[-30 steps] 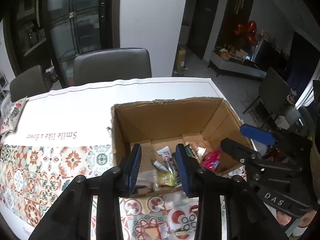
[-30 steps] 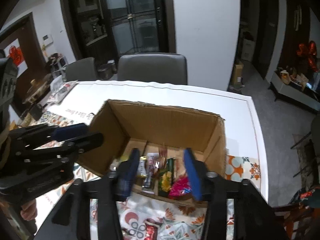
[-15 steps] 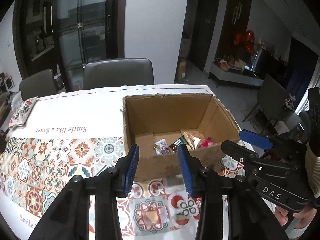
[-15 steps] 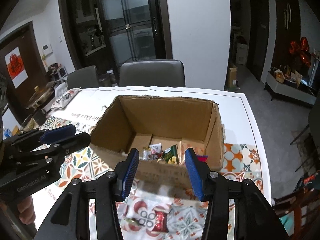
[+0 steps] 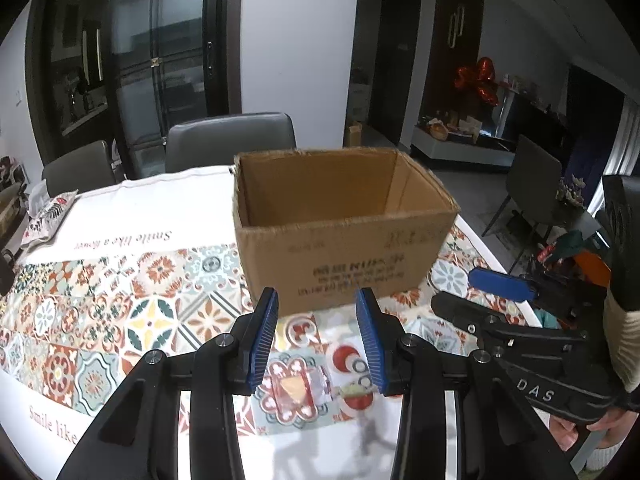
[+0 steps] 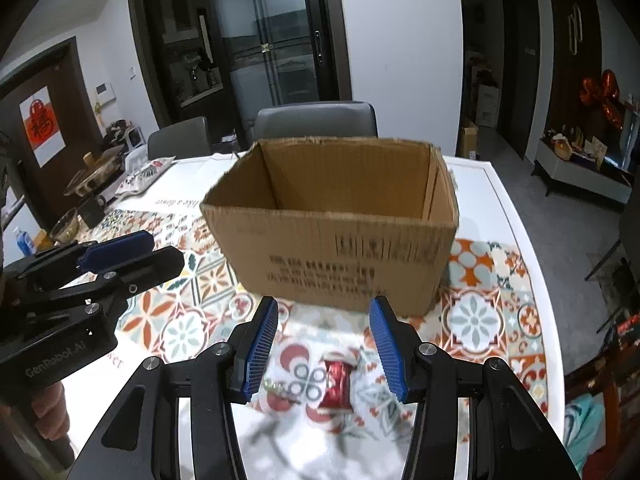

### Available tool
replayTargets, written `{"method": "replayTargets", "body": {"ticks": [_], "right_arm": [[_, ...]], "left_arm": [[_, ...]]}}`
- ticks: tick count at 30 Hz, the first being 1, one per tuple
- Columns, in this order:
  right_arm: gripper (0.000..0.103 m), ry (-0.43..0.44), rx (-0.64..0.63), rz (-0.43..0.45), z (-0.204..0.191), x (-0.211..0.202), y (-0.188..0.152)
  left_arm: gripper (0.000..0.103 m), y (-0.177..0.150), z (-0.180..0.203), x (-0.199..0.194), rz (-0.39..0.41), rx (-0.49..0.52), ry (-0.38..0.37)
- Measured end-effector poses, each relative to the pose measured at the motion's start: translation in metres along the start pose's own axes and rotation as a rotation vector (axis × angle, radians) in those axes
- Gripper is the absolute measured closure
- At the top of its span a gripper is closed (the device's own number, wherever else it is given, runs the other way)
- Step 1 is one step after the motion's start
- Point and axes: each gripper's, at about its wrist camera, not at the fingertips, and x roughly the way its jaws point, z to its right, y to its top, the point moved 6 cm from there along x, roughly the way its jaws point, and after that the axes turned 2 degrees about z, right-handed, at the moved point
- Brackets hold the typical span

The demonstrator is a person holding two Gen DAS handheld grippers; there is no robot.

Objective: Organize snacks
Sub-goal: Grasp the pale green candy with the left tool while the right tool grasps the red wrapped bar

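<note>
Both grippers, left (image 5: 316, 336) and right (image 6: 325, 344), are held wide open and empty over loose snacks (image 6: 338, 385), ready for boxing (image 6: 332, 224).

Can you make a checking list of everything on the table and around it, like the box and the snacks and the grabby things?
Surface: table under a white cloth with patterned tiles.
Job's things: open cardboard box, contents hidden; red-wrapped snack and clear-wrapped snack lying on the cloth in front of it.
Clutter: patterned packet; pot, bowl and bottle at the table's left edge.
Grippers: left hand-held gripper open, empty; right hand-held gripper open, empty.
Cables: nothing seen.
Surroundings: grey chairs, glass doors, red balloons.
</note>
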Motion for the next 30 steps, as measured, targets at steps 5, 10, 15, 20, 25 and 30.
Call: {"method": "replayTargets", "body": {"ticks": [5,10,15,20,25,30], "right_arm": [[0.054,-0.007,0.01,0.016,0.002,-0.002,-0.016],[0.054,-0.032,0.039,0.027,0.007,-0.002,-0.029],[0.054,-0.028,0.056,-0.021,0.01,0.011,-0.049],[0.054,-0.031,0.059,-0.065,0.012,0.023,-0.067],[0.054,-0.036,0.062,-0.101,0.014,0.034,-0.081],[0.054,-0.032,0.07,-0.13,0.017,0.045,-0.088]], "left_arm": [[0.063,-0.023,0.005,0.006,-0.02,-0.01,-0.039],[0.063,-0.046,0.008,0.014,-0.032,-0.006,-0.053],[0.064,-0.066,0.013,0.024,-0.057,0.008,-0.067],[0.064,-0.083,0.016,0.035,-0.072,0.033,-0.107],[0.065,-0.094,0.022,0.046,-0.085,0.066,-0.153],[0.065,-0.101,0.026,0.062,-0.119,0.077,-0.177]]}}
